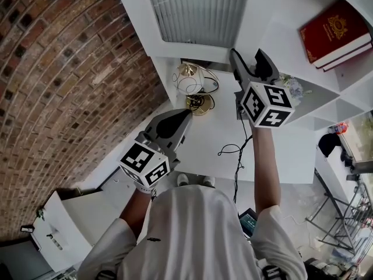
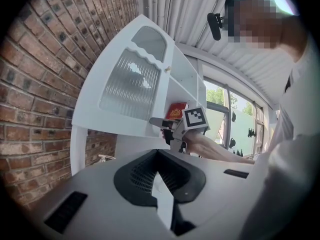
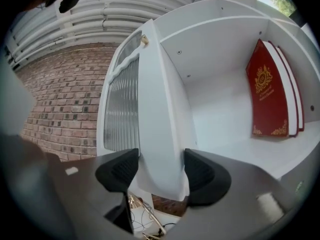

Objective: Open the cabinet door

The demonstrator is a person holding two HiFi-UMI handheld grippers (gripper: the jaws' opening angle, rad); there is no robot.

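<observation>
Gripping the cabinet door (image 3: 150,109) near its bottom corner, the right tool (image 3: 161,171) has one dark pad on each face of the white panel, low in the centre of the right gripper view. The left tool (image 2: 159,156) is clenched with nothing between its jaws. In the head view it sits at centre left, well apart from the door, with its nose towards the cabinet.

The door stands swung out from the cabinet (image 3: 215,49) and edge-on to the right tool. Its long axis runs up and down the frame in the right gripper view, and its thin free edge points straight at the camera. Its ribbed glass pane (image 3: 122,109) faces left towards the brick wall (image 3: 65,99). A small brass knob (image 3: 144,40) sits near the door's top.

Behind the door, the open white compartment fills the right half of that view. It holds two red books (image 3: 267,91) with gold emblems, standing side by side and touching, at the far right of the compartment.

Below the cabinet, in the middle of the head view, a white tabletop (image 1: 274,150) carries a brass ornament (image 1: 195,86) and a loose black cable (image 1: 236,150).
</observation>
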